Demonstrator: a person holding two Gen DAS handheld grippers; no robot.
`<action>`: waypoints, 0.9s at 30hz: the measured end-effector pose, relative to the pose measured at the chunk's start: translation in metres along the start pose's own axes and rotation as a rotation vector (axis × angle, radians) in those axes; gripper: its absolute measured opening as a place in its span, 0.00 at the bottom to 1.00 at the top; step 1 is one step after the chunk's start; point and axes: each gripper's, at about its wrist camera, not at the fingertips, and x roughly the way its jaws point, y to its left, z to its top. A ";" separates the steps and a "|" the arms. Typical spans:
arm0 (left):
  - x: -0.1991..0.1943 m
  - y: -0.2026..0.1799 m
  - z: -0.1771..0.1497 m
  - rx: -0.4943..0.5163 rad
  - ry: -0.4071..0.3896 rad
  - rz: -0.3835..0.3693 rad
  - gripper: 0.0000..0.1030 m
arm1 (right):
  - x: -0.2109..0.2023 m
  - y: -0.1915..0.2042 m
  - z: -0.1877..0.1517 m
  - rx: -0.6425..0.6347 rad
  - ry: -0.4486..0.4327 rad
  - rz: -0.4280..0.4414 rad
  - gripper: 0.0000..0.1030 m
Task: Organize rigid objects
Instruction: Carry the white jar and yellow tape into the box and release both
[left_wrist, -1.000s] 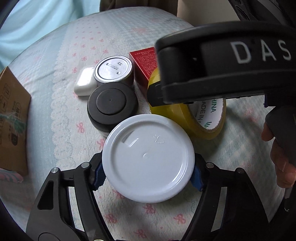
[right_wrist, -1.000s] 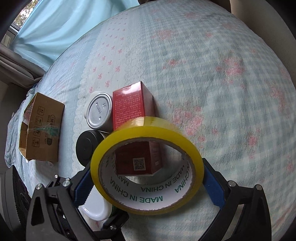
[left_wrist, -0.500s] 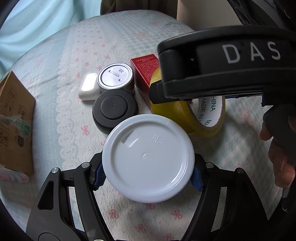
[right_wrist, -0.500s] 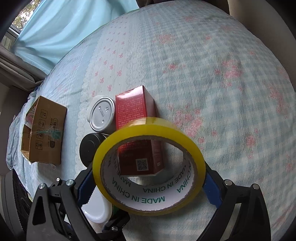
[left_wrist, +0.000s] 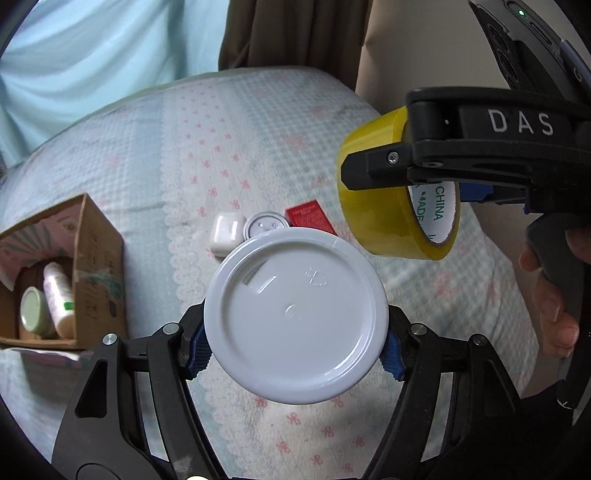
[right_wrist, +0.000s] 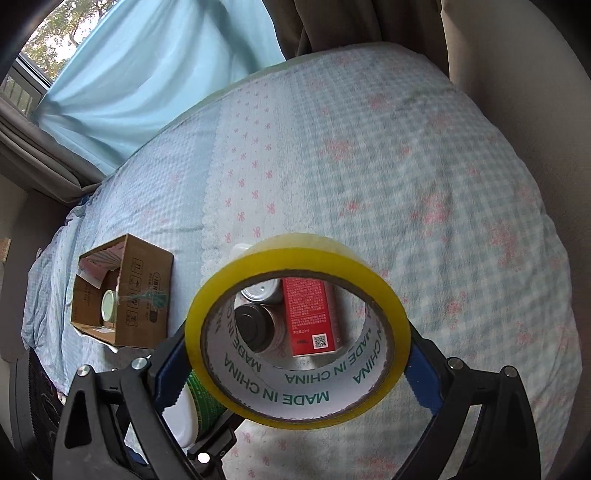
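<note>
Your left gripper (left_wrist: 295, 345): fingers clenched on white-lidded jar (left_wrist: 295, 314), held in air above bed (left_wrist: 229, 147). Your right gripper (right_wrist: 297, 365): fingers clenched on yellow tape roll (right_wrist: 295, 266), hole facing camera, also clear of bed. Through roll you see red box (right_wrist: 310, 314), black-lidded jar (right_wrist: 255, 325), silver-lidded tin (right_wrist: 260, 291) clustered on bedspread, touching. White earbud case (left_wrist: 227, 230) just beside tin. Open cardboard box (right_wrist: 142, 291) at left holds bottles, well apart from cluster.

Home bedroom, quilted floral bedspread (right_wrist: 424, 155), blue window curtain (right_wrist: 155, 62)
</note>
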 end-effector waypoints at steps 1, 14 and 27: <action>-0.014 0.002 0.005 -0.007 -0.011 -0.001 0.66 | -0.009 0.007 0.003 -0.001 -0.009 -0.002 0.93; -0.168 0.121 0.056 -0.093 -0.117 0.000 0.66 | -0.111 0.133 0.023 0.029 -0.124 -0.032 0.93; -0.225 0.315 0.043 -0.165 -0.064 0.052 0.66 | -0.077 0.291 0.013 0.029 -0.111 -0.016 0.93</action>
